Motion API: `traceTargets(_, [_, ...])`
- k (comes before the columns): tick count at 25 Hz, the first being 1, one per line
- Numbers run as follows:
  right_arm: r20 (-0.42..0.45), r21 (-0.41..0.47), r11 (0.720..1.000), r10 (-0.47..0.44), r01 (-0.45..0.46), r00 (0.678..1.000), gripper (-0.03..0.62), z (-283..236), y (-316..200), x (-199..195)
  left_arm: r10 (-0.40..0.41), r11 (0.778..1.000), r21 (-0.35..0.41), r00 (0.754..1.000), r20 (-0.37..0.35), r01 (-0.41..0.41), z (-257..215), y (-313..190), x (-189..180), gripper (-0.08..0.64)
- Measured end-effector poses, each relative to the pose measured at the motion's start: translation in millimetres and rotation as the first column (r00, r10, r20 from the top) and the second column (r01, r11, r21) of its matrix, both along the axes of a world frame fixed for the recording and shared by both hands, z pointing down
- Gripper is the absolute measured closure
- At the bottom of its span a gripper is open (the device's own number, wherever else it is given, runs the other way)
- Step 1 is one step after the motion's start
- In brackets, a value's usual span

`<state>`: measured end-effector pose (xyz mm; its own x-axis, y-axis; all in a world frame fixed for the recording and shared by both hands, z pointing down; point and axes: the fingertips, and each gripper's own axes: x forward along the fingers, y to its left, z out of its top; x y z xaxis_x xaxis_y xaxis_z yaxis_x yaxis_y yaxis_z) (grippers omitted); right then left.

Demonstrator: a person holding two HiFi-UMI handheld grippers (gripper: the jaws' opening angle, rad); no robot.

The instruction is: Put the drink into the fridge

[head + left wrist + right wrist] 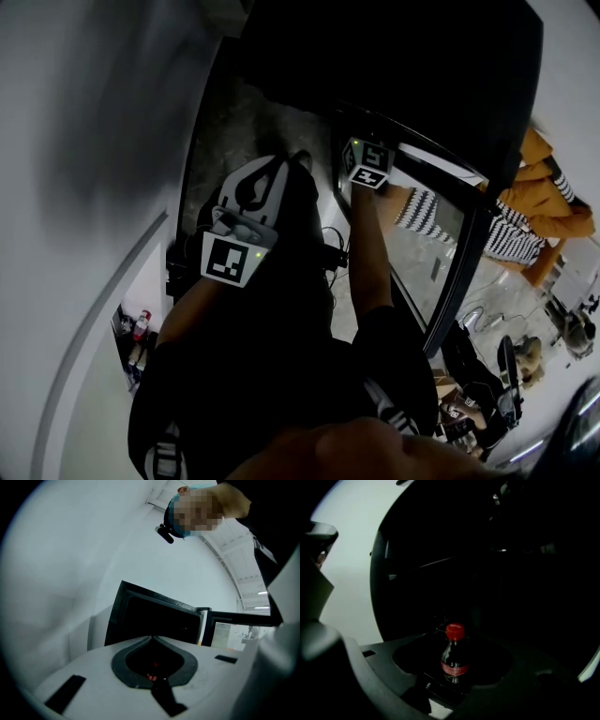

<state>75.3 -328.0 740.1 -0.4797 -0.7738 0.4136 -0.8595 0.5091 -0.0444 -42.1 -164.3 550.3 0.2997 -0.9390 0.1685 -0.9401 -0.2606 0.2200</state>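
In the right gripper view a small dark drink bottle (pixel 454 662) with a red cap (pixel 455 631) stands upright in the dark inside of the black fridge (pixel 154 616). My right gripper (pixel 453 644) is open around it, one jaw on each side, and the pads do not press on it. In the head view that gripper's marker cube (pixel 367 161) sits at the fridge opening, beside the open glass door (pixel 427 244). My left gripper (pixel 151 638) is shut and holds nothing. It is held up outside the fridge, pointing at the fridge's front.
A white wall (pixel 84 141) runs along the left. A person in orange and stripes (pixel 534 211) stands beyond the door at the right. Another person (pixel 487 384) is low at the right. Small items (pixel 138 328) lie on the floor at the lower left.
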Motion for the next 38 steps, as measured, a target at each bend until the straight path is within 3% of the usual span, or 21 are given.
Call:
traceTargets(8, [-0.010, 0.006, 0.999, 0.034, -0.033, 0.999, 0.367, -36, 21, 4, 0.019, 1.000, 0.004, 1.000, -0.003, -0.019, -41, 14, -3, 0.555])
traceTargets(22, [0.012, 0.053, 0.986, 0.158, -0.159, 0.987, 0.528, -119, 66, 2, 0.092, 0.995, 0.038, 0.995, -0.026, -0.091, -99, 41, -19, 0.555])
traceTargets(28, [0.069, 0.015, 0.974, 0.222, -0.224, 0.973, 0.589, -155, 104, -7, 0.113, 0.992, 0.068, 0.993, -0.035, -0.110, -120, 72, -38, 0.555])
traceTargets(38, [0.112, -0.025, 0.967, 0.256, -0.255, 0.960, 0.591, -205, 199, -45, 0.174, 0.980, 0.110, 0.983, -0.061, -0.167, -144, 134, -72, 0.554])
